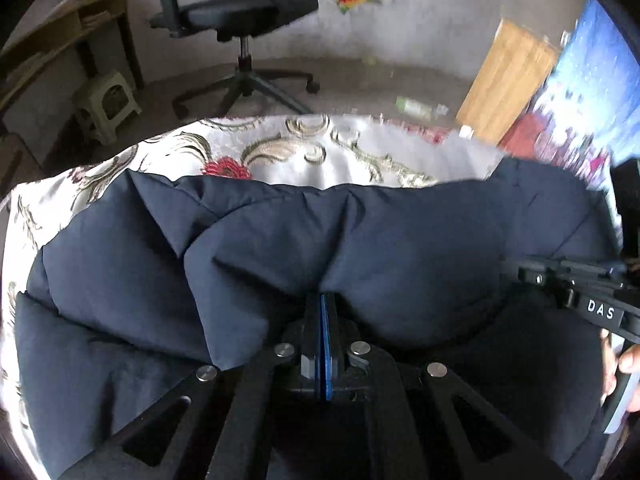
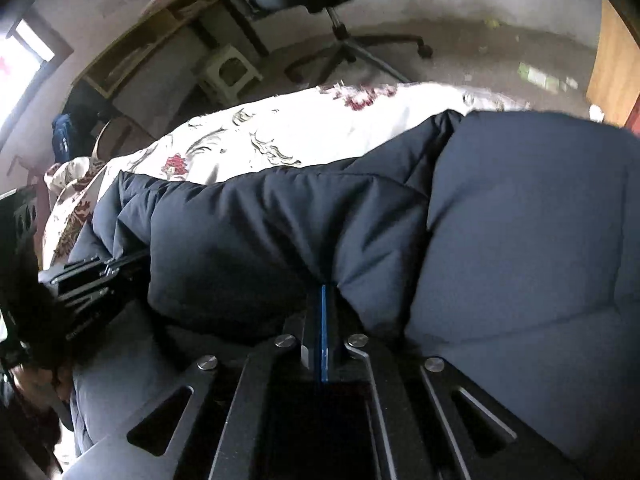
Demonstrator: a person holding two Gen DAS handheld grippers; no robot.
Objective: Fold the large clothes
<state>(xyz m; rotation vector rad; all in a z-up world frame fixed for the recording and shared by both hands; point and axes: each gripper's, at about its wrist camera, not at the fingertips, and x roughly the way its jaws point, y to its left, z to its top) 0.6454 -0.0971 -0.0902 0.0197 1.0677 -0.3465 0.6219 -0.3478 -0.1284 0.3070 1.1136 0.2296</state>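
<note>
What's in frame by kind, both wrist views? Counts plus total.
Navy padded jacket: 1
Floral bedspread: 1
Claws: 2, left claw and right claw, each shut on jacket fabric
Office chair: 1
Plastic stool: 1
Wooden desk: 1
Total: 7

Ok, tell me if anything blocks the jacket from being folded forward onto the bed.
Nothing visible does. Both the left gripper and right gripper are shut on the jacket, and only bare floral bedspread lies ahead of it.
</note>
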